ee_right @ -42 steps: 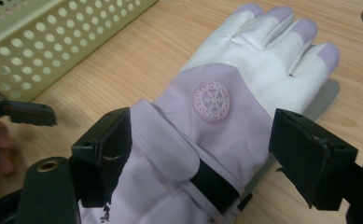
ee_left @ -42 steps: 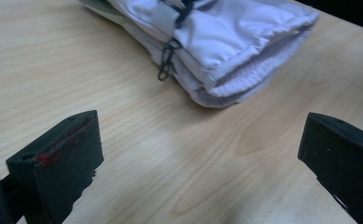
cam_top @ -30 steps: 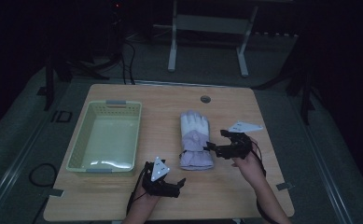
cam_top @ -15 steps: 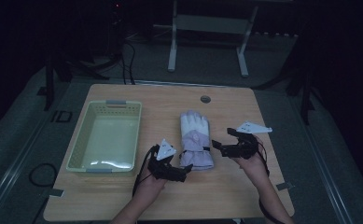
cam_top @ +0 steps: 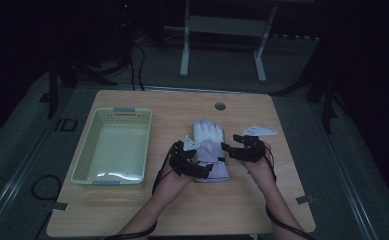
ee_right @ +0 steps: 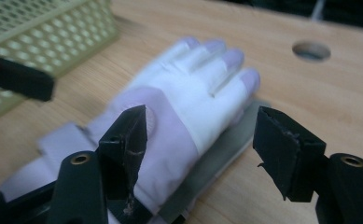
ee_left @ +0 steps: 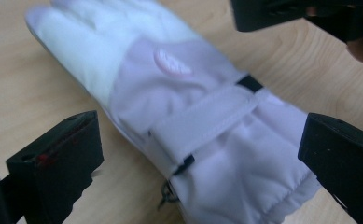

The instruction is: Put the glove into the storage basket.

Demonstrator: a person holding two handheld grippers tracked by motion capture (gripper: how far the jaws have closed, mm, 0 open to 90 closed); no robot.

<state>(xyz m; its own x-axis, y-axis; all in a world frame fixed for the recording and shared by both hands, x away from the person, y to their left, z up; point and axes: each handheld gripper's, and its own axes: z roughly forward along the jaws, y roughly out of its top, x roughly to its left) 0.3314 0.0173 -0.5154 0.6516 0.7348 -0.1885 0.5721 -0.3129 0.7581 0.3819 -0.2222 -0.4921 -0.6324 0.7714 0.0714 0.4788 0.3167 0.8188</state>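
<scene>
A white and lilac glove (cam_top: 208, 136) lies flat on the wooden table (cam_top: 182, 210), fingers pointing away from me. My left gripper (cam_top: 198, 162) sits at its cuff, and in the left gripper view the left gripper (ee_left: 198, 140) stands open with both jaws wide of the strapped cuff (ee_left: 244, 158). My right gripper (cam_top: 229, 147) is at the glove's right side. In the right gripper view the right gripper (ee_right: 202, 135) has just been closing. The glove (ee_right: 188, 93) lies partly between its jaws, and the pads do not press on it. A grey-green layer (ee_right: 216, 158) shows under the glove.
A pale green perforated basket (cam_top: 82, 165) stands to the left of the glove, and its wall (ee_right: 53, 28) is close behind my left gripper's jaw (ee_right: 20, 79). A round hole (cam_top: 220, 106) is in the table beyond the glove. Dark floor and stands surround the table.
My left hand has moved away from the front edge and rightward, up to the glove's cuff. My right gripper has shifted slightly toward the glove. The glove has not moved.
</scene>
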